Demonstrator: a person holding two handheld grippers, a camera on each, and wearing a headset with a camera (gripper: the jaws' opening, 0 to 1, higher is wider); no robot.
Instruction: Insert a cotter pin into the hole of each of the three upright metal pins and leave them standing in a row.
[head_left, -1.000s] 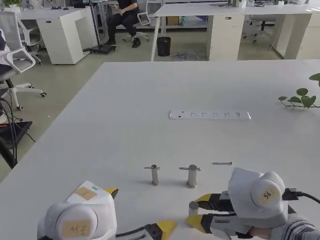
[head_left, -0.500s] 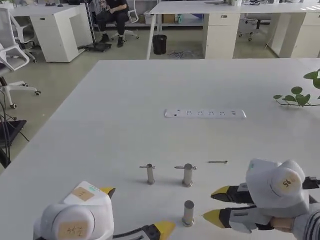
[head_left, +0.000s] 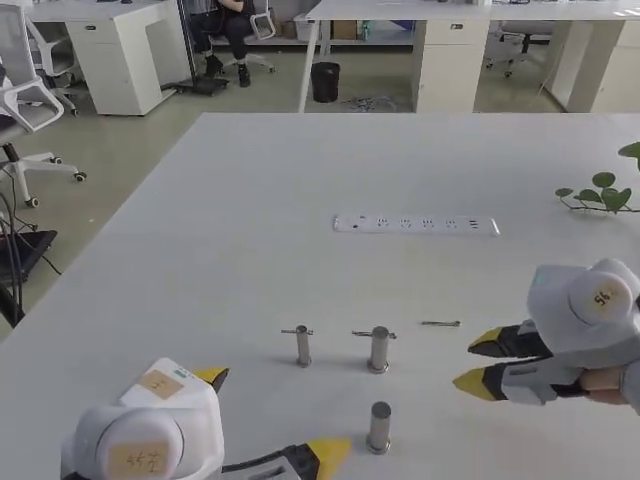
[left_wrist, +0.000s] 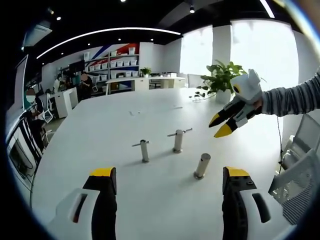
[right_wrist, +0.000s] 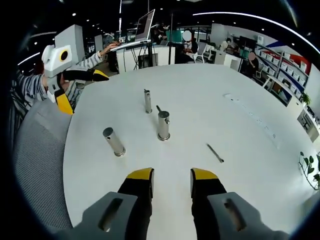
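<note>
My white table (head_left: 300, 180) runs from the near edge to the far end of the head view. The left gripper (head_left: 272, 414) sits low at my near left, jaws spread wide with nothing in them. The right gripper (head_left: 470, 363) hangs over the table at my right, jaws a narrow gap apart and holding nothing, tips aimed left toward the pins. Far back, a leafy plant (head_left: 600, 195) reaches in at the right edge and a white power strip (head_left: 416, 225) lies crosswise, both well apart from the work. Closest to me, between the two grippers, the bare metal pin (head_left: 379, 427) stands upright with its hole unfilled; in the left gripper view it stands ahead, nearer the right jaw. Beyond it the middle pin (head_left: 378, 349) and the left pin (head_left: 303, 344) stand upright side by side, each with a cotter pin through its top. The loose cotter pin (head_left: 441, 323) lies flat just right of the middle pin and beyond the right gripper's tips, touching neither. In the right gripper view it lies ahead and slightly right of the jaws, with bare table between.
</note>
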